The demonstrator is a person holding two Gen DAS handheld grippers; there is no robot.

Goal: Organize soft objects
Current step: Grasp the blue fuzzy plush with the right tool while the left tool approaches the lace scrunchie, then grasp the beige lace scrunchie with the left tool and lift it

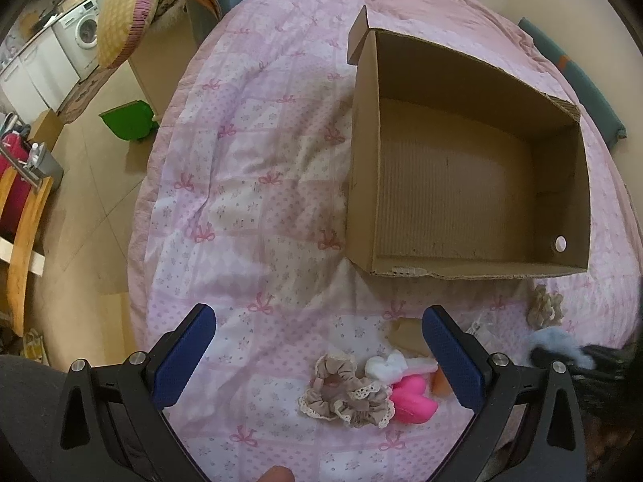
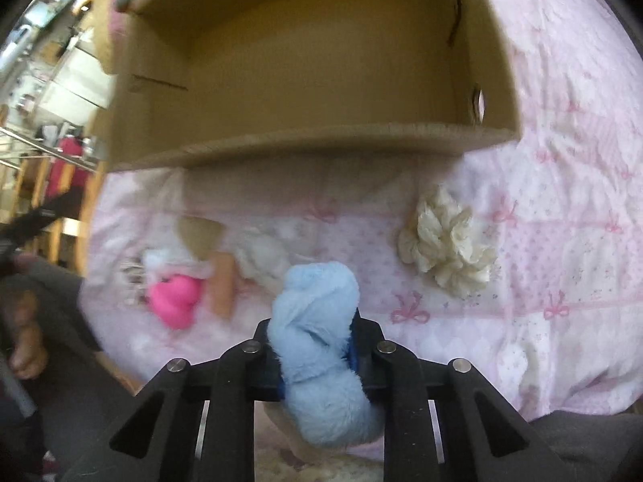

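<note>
Holding: right gripper (image 2: 317,355) clamps a fluffy light-blue scrunchie (image 2: 319,345); jaws pinched on its middle, fabric bulging above and below, low centre of the right wrist view.
Left gripper (image 1: 319,355): jaws spread wide, nothing between the blue pads (image 1: 189,357); it hangs low over the quilt (image 1: 241,160).
Box: open cardboard box (image 1: 363,160) fills the upper right of the left wrist view; interior looks bare.
Loose items: beige lace-trimmed scrunchie (image 1: 345,393), bright pink plush piece (image 1: 412,399) and a white fluffy piece (image 1: 388,365) cluster at bottom centre of the left wrist view; cream ruffled scrunchie (image 2: 446,241) lies right of centre in the right wrist view, just short of the box's near wall.
Step (judged): first item picked, not yet boxed.
Next move (judged): lift the blue scrunchie clear of the near wall, carry it over the opening, release. Left side is placed to close on the beige scrunchie.
Note: right wrist view is blurred at its left edge.
</note>
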